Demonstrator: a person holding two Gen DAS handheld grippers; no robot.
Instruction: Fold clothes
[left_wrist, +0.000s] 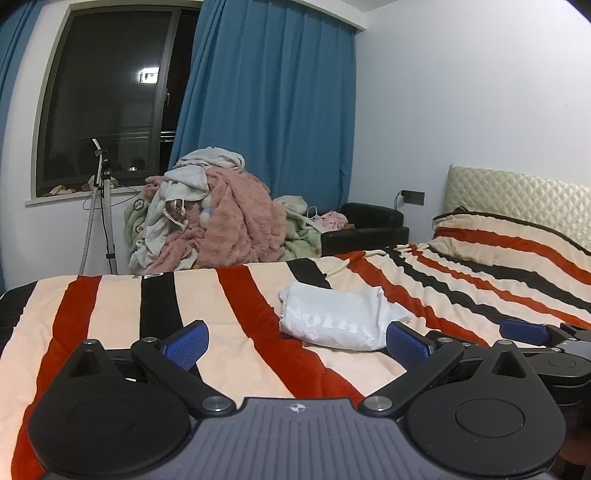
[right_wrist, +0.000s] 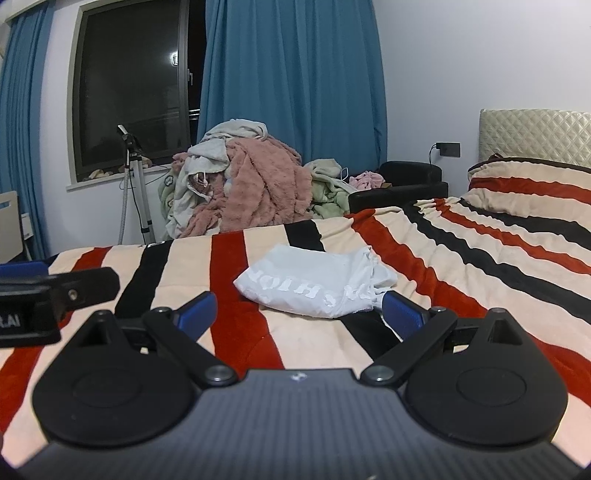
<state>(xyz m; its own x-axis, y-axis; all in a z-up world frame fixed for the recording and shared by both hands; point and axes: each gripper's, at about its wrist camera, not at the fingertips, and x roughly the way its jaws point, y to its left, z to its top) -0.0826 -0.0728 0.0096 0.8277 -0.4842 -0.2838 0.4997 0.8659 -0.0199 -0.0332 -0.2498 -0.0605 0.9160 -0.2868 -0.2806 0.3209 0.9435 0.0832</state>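
Hand-held gripper (left_wrist: 297, 345) spread wide, folded white shirt (left_wrist: 340, 319) ahead, untouched

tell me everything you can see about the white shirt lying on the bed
The white shirt looks like thin, soft cotton, folded into a loose, slightly rumpled bundle with white lettering across its top. It lies flat on the striped blanket, over red, cream and black stripes. Neither hand-held gripper touches it; both are open, just short of it.
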